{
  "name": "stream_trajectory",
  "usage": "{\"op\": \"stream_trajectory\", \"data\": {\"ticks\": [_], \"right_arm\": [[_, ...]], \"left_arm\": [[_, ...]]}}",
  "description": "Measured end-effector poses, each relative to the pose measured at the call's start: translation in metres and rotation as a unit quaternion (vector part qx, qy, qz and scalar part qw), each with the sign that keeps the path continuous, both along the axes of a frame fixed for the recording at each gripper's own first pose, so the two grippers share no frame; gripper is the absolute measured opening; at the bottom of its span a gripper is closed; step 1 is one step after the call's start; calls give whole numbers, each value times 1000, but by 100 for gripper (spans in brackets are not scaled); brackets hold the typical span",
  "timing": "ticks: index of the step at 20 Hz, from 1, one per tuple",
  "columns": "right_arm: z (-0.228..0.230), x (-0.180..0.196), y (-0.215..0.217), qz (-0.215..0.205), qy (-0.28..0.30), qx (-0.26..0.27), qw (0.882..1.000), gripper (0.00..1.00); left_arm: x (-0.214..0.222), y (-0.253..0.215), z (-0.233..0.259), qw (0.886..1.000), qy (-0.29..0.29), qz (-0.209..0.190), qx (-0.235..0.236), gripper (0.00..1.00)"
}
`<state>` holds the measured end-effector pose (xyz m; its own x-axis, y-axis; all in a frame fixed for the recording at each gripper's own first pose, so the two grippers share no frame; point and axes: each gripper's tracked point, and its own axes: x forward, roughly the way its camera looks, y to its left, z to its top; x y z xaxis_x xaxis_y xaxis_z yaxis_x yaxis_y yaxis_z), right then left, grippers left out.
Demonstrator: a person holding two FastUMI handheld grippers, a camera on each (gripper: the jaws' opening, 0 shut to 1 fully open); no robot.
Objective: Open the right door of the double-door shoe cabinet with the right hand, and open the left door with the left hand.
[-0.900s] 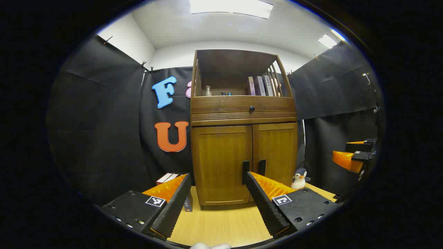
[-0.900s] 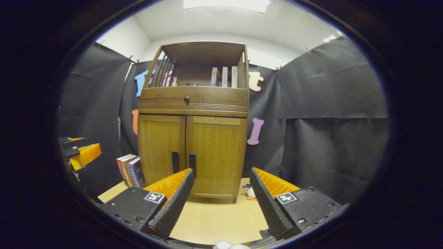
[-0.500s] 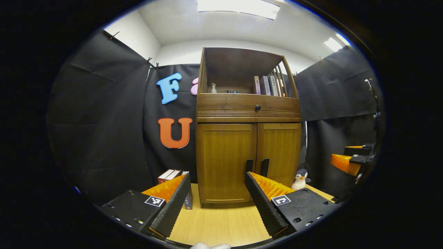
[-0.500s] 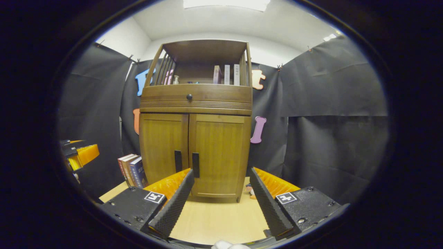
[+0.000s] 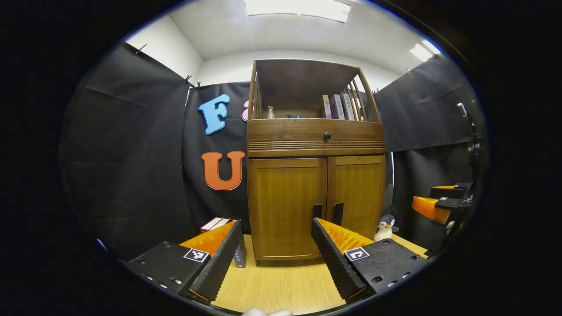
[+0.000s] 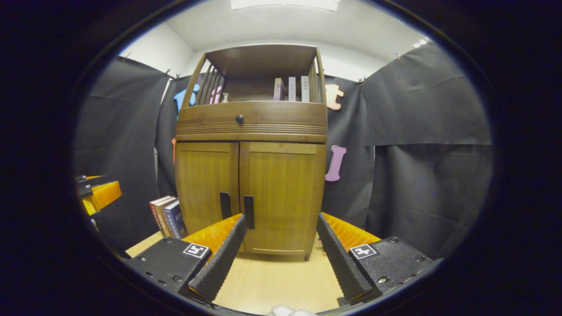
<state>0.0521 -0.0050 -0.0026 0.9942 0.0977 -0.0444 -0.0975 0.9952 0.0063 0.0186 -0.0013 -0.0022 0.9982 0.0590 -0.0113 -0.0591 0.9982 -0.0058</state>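
Shoe cabinet (image 6: pixel 250 175) sits straight ahead of both my grippers, doors shut, right door handle (image 6: pixel 249 212) just above my right gripper (image 6: pixel 279 250). Left gripper (image 5: pixel 274 252) faces the left door (image 5: pixel 286 206). Both are spread wide, pinching nothing.

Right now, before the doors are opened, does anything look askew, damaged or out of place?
Nothing stands out. The shoe cabinet stands upright, with the left door and the right door both closed and level. The books beside it stand upright.
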Motion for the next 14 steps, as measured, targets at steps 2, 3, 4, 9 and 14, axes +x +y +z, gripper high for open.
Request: {"op": "stream_trajectory", "data": {"ticks": [2, 3, 4, 9, 14], "right_arm": [[-5, 25, 1, 6, 6, -2, 1000, 100], [-9, 35, 2, 9, 9, -3, 1000, 100], [-17, 45, 6, 14, 13, -4, 1000, 100], [-52, 109, 30, 48, 36, -13, 998, 100], [-75, 188, 73, 85, 60, 8, 995, 100]], "left_arm": [[3, 0, -1, 1000, 2, 8, 1, 96], [5, 0, -1, 1000, 5, 13, 3, 96], [4, -1, -2, 1000, 7, 15, 4, 96], [6, -1, -3, 999, 20, 42, 15, 96], [7, 2, -9, 995, 39, 83, 31, 96]]}}
